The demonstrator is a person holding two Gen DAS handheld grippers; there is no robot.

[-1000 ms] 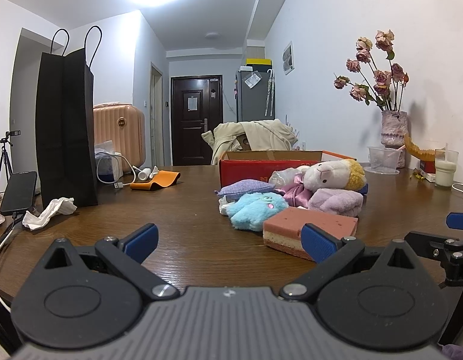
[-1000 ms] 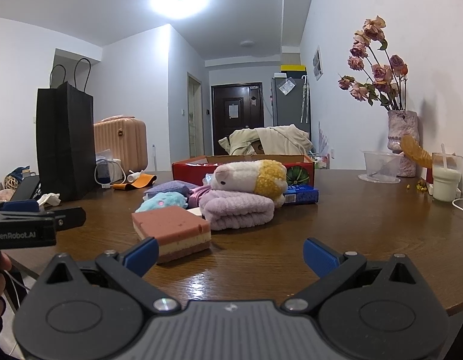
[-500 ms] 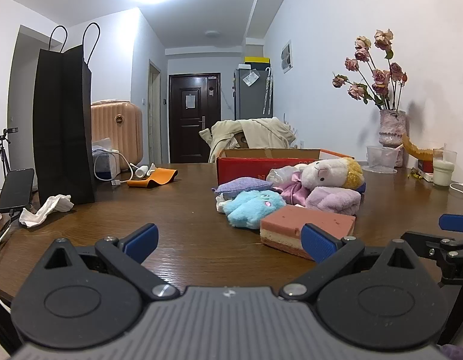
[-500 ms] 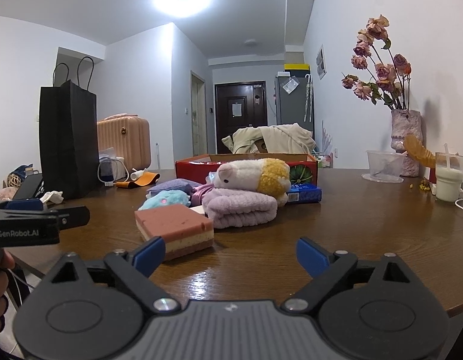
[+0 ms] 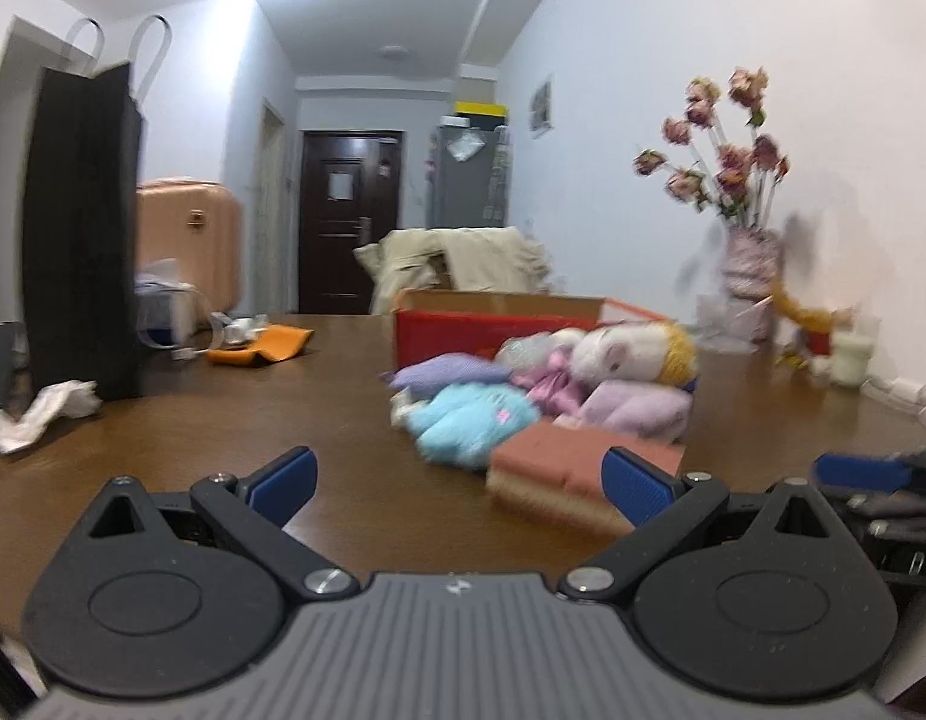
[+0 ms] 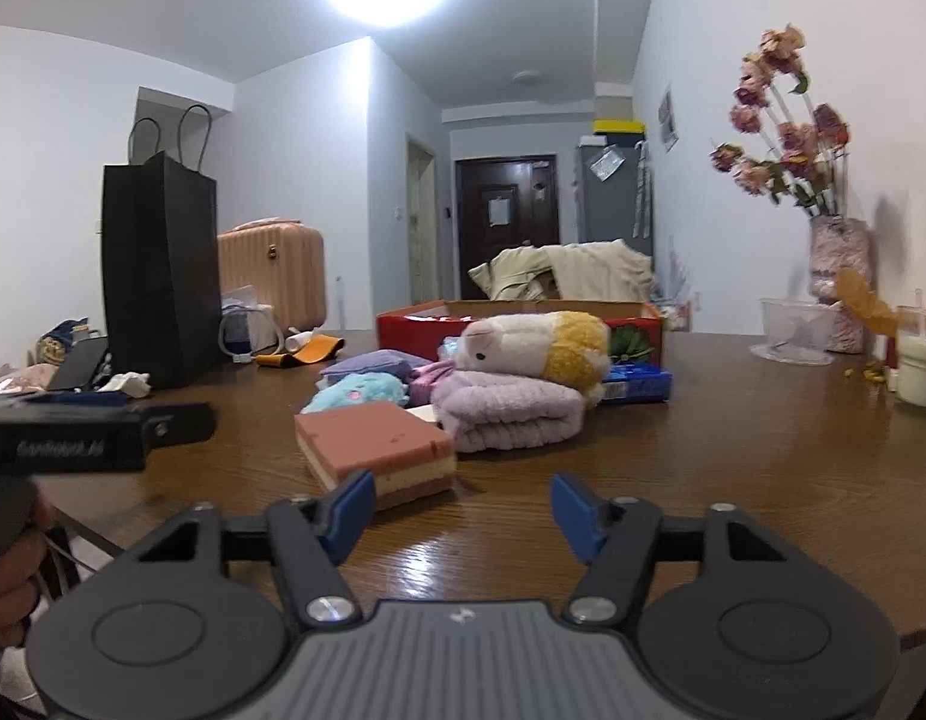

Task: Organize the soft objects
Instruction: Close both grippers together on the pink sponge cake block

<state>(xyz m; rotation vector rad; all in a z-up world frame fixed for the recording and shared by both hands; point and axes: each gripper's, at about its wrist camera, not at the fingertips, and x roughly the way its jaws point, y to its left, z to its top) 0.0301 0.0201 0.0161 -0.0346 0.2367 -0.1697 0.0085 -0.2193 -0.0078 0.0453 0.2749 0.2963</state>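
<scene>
Left view blurred. Soft pile mid-table (image 6: pixel 733 468): sponge (image 6: pixel 375 441), towel (image 6: pixel 508 411), blue plush (image 6: pixel 357 391), guinea-pig plush (image 6: pixel 538 342), partly hiding the red box (image 6: pixel 411 324). Left gripper (image 5: pixel 459 483) open, empty. Right gripper (image 6: pixel 463 510) closing, nothing between its jaws. Black bag (image 6: pixel 159 270), vase (image 6: pixel 838 276), and door (image 6: pixel 505 222) behind.
</scene>
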